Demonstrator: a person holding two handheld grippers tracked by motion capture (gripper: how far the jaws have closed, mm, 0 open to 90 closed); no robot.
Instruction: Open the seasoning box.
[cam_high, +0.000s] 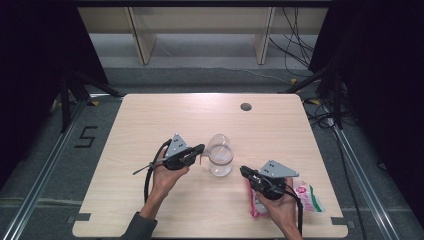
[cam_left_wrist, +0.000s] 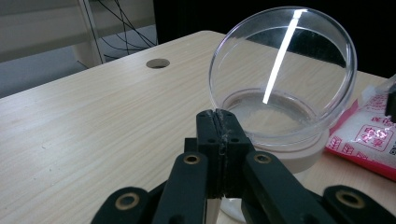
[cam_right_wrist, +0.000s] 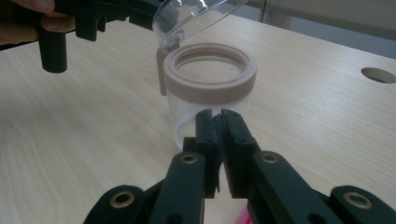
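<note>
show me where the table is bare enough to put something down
The far half of the table is bare, from the jar back to the round hole. The near left corner, beside the left gripper, is free too. It is crowded around the jar, and at the right gripper over the pink packet.

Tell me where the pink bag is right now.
The pink bag lies near the table's front right corner in the high view, partly under the right gripper, right of the clear jar.
</note>
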